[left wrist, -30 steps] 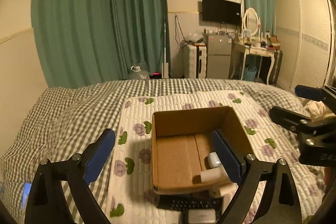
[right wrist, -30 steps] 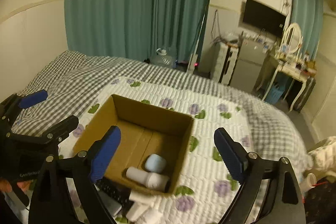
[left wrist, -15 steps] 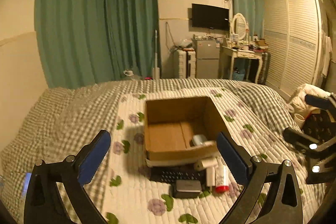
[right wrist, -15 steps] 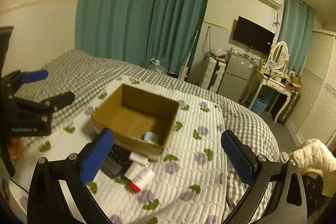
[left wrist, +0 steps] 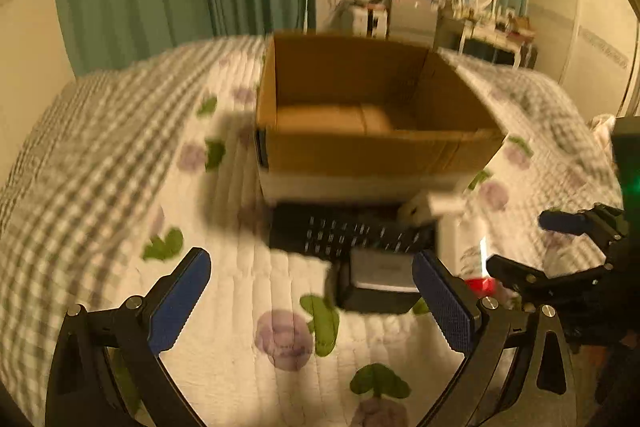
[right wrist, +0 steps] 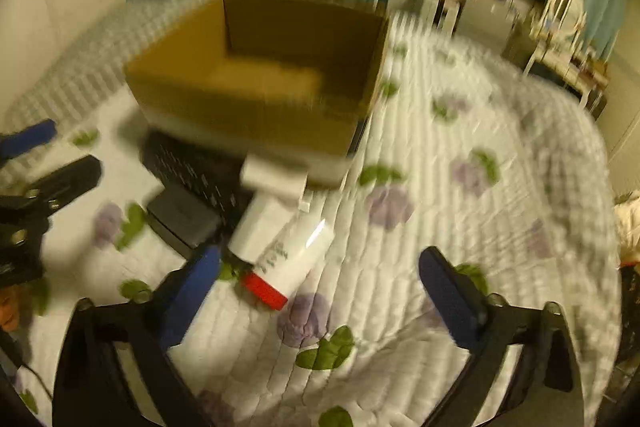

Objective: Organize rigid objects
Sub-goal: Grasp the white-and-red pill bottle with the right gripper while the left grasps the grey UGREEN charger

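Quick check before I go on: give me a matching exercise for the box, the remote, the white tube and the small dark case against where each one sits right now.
Things:
1. cardboard box
2. remote
3. white tube
4. dark case

Places:
A. lying on the quilt with its red cap toward the camera, just ahead of the right claw
B. farthest back, open side up
C. flat against the front foot of the box, keys up
D. nearest the left claw, in front of the remote

Pairs: 1-B, 2-C, 3-A, 4-D
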`<state>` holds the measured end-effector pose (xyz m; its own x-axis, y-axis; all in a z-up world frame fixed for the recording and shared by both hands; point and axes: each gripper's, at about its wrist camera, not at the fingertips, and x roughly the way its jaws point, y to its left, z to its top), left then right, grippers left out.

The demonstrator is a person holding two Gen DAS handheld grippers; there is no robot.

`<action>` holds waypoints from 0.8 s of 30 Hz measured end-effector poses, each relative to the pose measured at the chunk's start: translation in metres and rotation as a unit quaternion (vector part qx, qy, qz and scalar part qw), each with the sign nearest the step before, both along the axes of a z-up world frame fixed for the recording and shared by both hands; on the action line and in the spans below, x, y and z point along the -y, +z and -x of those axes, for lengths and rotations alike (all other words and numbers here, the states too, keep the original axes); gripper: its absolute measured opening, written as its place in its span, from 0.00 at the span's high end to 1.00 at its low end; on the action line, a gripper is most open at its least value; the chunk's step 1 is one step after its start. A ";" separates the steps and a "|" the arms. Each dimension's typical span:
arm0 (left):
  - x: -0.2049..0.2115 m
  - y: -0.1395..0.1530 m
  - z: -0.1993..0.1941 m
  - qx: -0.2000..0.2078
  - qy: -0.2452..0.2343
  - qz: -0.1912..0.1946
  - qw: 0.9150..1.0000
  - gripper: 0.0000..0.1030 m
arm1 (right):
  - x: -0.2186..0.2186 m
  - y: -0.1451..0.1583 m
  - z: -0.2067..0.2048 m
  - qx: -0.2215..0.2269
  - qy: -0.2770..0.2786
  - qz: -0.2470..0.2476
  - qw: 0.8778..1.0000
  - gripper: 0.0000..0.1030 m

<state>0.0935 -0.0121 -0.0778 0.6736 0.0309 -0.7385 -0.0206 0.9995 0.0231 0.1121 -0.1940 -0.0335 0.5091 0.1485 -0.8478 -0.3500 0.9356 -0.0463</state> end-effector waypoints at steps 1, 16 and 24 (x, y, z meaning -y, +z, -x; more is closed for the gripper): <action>0.000 -0.005 -0.001 -0.007 0.000 0.003 1.000 0.00 | -0.002 -0.012 -0.007 -0.024 -0.003 0.003 1.000 0.19; 0.020 -0.031 -0.007 -0.054 -0.013 0.010 0.998 0.00 | 0.004 -0.057 -0.029 -0.090 -0.013 -0.032 0.995 0.65; 0.040 -0.050 -0.019 -0.088 -0.030 0.001 0.996 0.00 | 0.038 -0.027 -0.013 -0.052 -0.046 -0.089 0.994 0.65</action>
<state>0.1123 -0.0525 -0.1281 0.5348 -0.0079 -0.8449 0.0442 0.9989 0.0186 0.1254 -0.2321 -0.0604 0.4385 0.2575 -0.8610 -0.2567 0.9540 0.1546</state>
